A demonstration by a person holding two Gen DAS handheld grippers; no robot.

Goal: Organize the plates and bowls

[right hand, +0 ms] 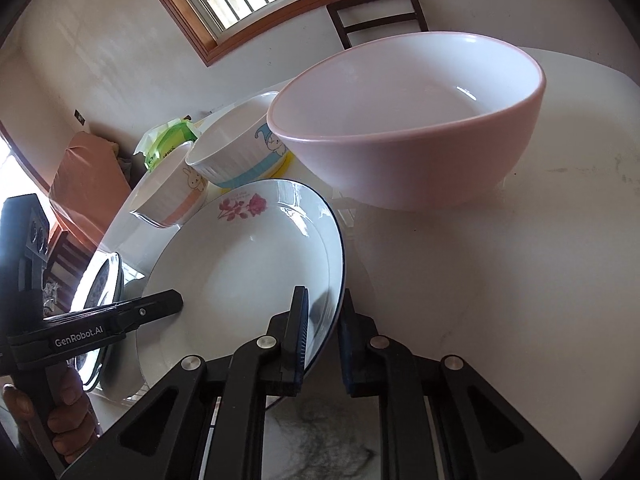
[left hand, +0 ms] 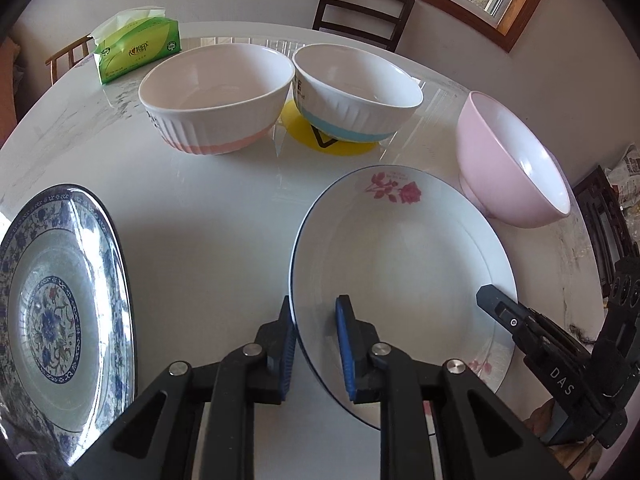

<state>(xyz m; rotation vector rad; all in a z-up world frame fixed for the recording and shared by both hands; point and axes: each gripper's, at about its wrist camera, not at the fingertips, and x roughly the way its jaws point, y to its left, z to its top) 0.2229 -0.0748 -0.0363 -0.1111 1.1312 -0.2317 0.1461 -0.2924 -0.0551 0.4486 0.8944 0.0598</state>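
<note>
While both grippers clamp the rose plate [left hand: 400, 248], nothing is stacked yet: three bowls and the blue plate [left hand: 56, 320] sit apart on the desk [left hand: 200, 208]. Left gripper [left hand: 316, 344] pinches its left rim, right gripper [right hand: 324, 340] its right rim, each narrow. It lies near the desk's front edge, face up, rose pointing away; being round, it has no long axis.

Glossy ceramic rose plate [left hand: 404, 264] and pink bowl [right hand: 416, 136]; polished table [left hand: 208, 240].
</note>
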